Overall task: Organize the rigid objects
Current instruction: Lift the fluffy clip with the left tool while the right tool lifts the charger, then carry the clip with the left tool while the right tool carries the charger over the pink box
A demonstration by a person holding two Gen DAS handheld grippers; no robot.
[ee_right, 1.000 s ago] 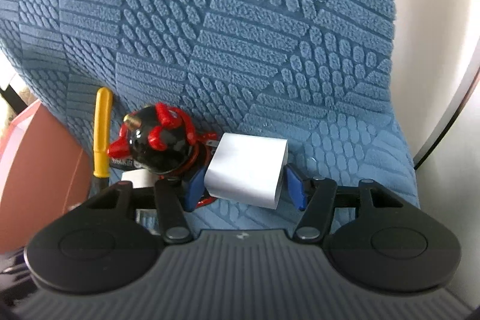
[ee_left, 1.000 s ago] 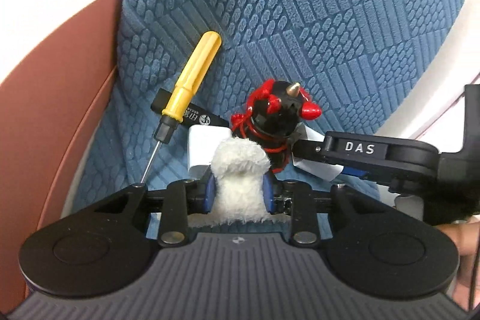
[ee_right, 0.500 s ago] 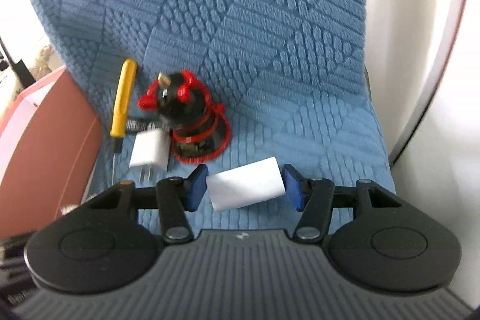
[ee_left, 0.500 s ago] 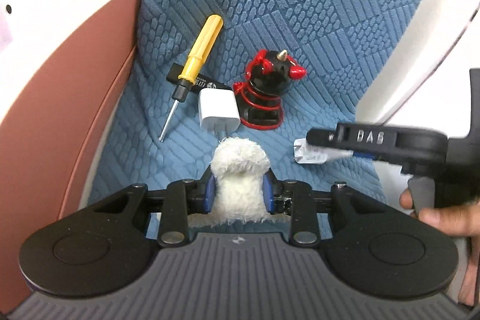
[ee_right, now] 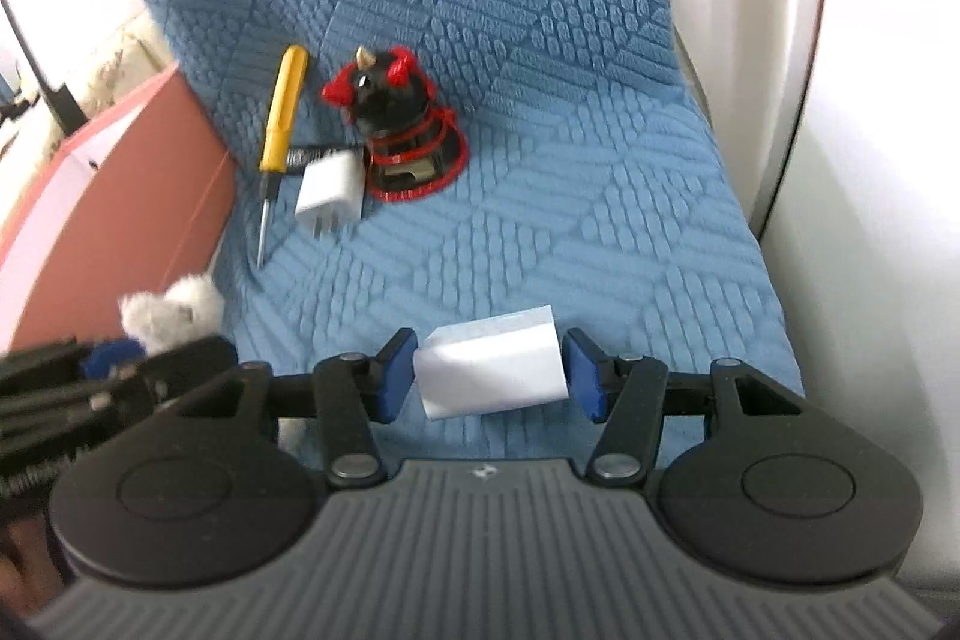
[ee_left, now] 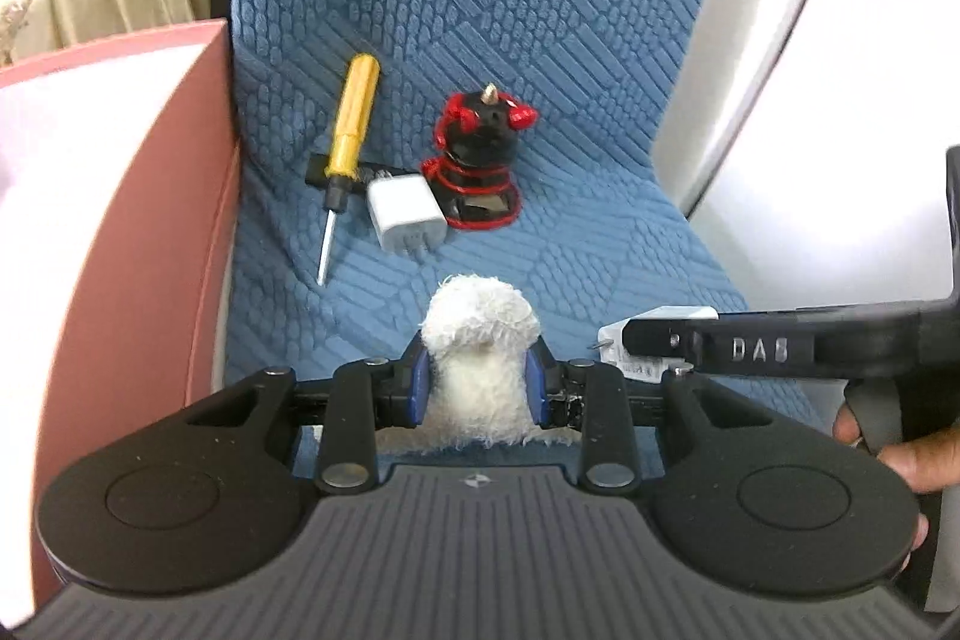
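A pink box (ee_left: pixel 138 232) stands along the left edge of the left wrist view, beside a blue quilted seat cover (ee_left: pixel 540 40); its inside is washed out to white, so whether anything lies in it cannot be told. At the bottom centre of that view, the left gripper (ee_left: pixel 477 382) has its fingers drawn in narrow on a white fluffy toy (ee_left: pixel 480 340), which is pinched between the blue pads. In the right wrist view, the right gripper (ee_right: pixel 489 370) at lower centre holds a white rectangular block (ee_right: pixel 492 370) between fingers set at a middling width, the block tilted slightly and filling the gap. In the upper middle of the left wrist view a yellow-handled screwdriver (ee_left: pixel 348 142) lies on the cover, its tip pointing toward the bottom of the frame. Just right of it sits a white plug adapter (ee_left: pixel 405 214), prongs toward the camera, touching a black and red horned figurine (ee_left: pixel 480 160) that stands upright. Compared with a second ago, both grippers have pulled back from this cluster, which now looks smaller and farther up the frame, and the white block has come away from beside the figurine.
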